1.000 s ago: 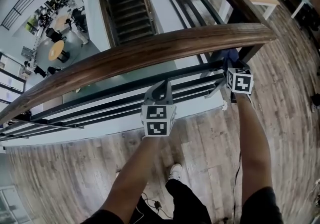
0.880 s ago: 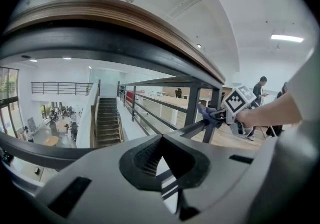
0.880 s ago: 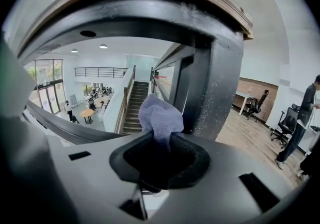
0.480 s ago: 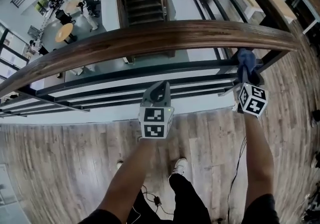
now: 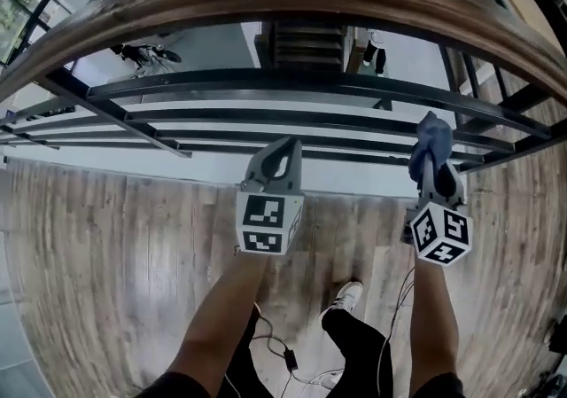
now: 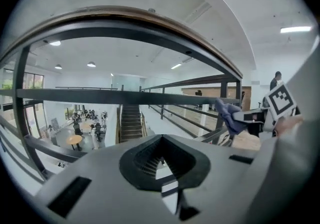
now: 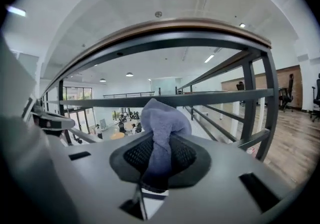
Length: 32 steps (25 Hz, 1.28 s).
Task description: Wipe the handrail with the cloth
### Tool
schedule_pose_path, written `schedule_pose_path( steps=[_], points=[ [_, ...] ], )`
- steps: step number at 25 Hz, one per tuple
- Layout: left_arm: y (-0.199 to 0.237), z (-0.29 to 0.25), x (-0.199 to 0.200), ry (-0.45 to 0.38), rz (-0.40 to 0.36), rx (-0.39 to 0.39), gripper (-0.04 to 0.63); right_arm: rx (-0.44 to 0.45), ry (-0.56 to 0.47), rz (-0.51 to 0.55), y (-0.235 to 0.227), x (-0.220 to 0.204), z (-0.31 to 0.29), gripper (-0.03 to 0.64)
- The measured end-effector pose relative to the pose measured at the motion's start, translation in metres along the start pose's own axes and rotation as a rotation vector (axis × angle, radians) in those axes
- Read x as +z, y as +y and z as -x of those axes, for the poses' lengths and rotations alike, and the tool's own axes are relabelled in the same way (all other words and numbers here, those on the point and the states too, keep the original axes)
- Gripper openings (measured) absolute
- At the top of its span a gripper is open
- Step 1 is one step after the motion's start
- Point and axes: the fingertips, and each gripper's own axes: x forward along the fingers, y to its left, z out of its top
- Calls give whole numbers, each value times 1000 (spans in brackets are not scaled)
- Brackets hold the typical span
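Though clamped in the right hand-held gripper (left hand-held gripper closed, empty), the cloth could be dragged out by the handrail.

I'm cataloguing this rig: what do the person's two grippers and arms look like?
The left gripper and right gripper are light grey, tapering shells with black ribbed pads. Each carries a white cube with black square markers. The forearms are bare, no sleeves in view; a thin dark cable hangs beside the right arm.
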Motion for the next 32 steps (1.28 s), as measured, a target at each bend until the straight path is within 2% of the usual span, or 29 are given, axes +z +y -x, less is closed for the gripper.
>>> schedule_pose_path(
  steps=[2,5,9,14,17,19,22,25,30,32],
  points=[
    [48,8,-23,-37,8,39,2,50,-13,42,52,-31,-18,75],
    [105,19,-43,-124,6,91,2,113,-73,104,119,-55,-35,75],
    [149,34,-83,-210,2,117,2,176,-147,138,189,-88,-42,75],
    [203,51,-123,-308,-21,120,2,284,-239,114,283,-120,-59,75],
    [236,71,-134,-338,-2,110,2,311,-297,164,339,-128,-66,76],
    [259,86,-134,-366,-22,145,2,308,-331,230,372,-133,-72,76],
    [298,108,-129,-410,-26,230,2,366,-371,258,420,-129,-84,75],
    [338,131,-132,-409,-33,299,2,426,-382,245,468,-125,-91,75],
    [392,168,-152,-367,-38,321,2,506,-348,195,557,-124,-100,75],
    [411,180,-157,-384,-5,320,2,527,-310,173,591,-122,-108,77]
  ],
)
